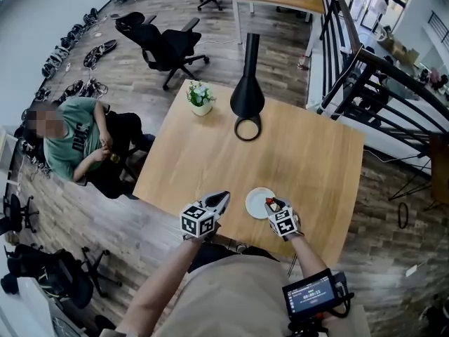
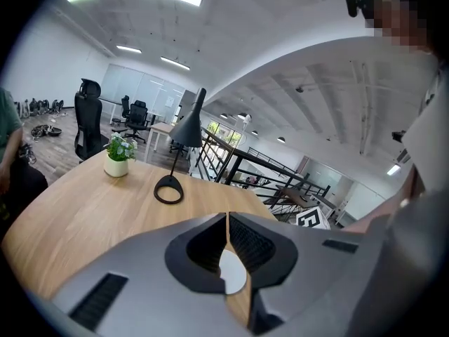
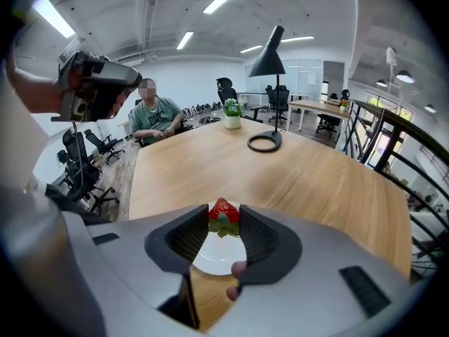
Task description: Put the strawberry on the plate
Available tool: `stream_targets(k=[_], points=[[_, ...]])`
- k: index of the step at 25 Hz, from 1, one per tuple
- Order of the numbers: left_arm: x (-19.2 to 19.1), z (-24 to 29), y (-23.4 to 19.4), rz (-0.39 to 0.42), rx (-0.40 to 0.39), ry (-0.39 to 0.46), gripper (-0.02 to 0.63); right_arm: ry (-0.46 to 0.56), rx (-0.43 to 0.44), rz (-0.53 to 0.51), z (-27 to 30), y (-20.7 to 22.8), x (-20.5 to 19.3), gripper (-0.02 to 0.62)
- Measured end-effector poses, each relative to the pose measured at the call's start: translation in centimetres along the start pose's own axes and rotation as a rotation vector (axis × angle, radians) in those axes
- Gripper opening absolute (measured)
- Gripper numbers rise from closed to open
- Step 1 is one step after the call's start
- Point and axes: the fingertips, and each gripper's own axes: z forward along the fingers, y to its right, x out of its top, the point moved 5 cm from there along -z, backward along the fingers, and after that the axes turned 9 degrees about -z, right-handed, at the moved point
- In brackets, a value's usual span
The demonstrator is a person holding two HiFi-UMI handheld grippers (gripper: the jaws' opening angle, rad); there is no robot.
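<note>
A red strawberry (image 3: 223, 208) with green leaves sits between the jaws of my right gripper (image 3: 224, 214), which is shut on it. In that view a small white plate (image 3: 214, 257) lies on the table just under the berry. In the head view the right gripper (image 1: 273, 203) holds the strawberry (image 1: 271, 203) at the right rim of the plate (image 1: 257, 203), near the table's front edge. My left gripper (image 1: 224, 197) hovers just left of the plate, its jaws shut with nothing between them. In the left gripper view, the left gripper (image 2: 227, 220) tips meet and the plate (image 2: 232, 272) shows below them.
On the wooden table (image 1: 295, 153), a black desk lamp (image 1: 247, 95) with a ring base stands at the far middle and a small potted plant (image 1: 200, 98) to its left. A person (image 1: 76, 143) sits left of the table. A black railing (image 1: 351, 55) runs along the right.
</note>
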Motion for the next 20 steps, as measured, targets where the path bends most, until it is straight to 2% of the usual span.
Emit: stream_targets(k=[11, 20], points=[[-1.3, 0.2, -0.3, -0.01, 0.011, -0.037, 0.005, -0.155, 0.05, -0.061, 4.4, -1.6, -2.1, 0.143], [-1.3, 0.7, -0.1, 0.005, 0.016, -0.055, 0.005, -0.245, 0.042, -0.115, 7.4, -1.4, -3.3, 0.143]])
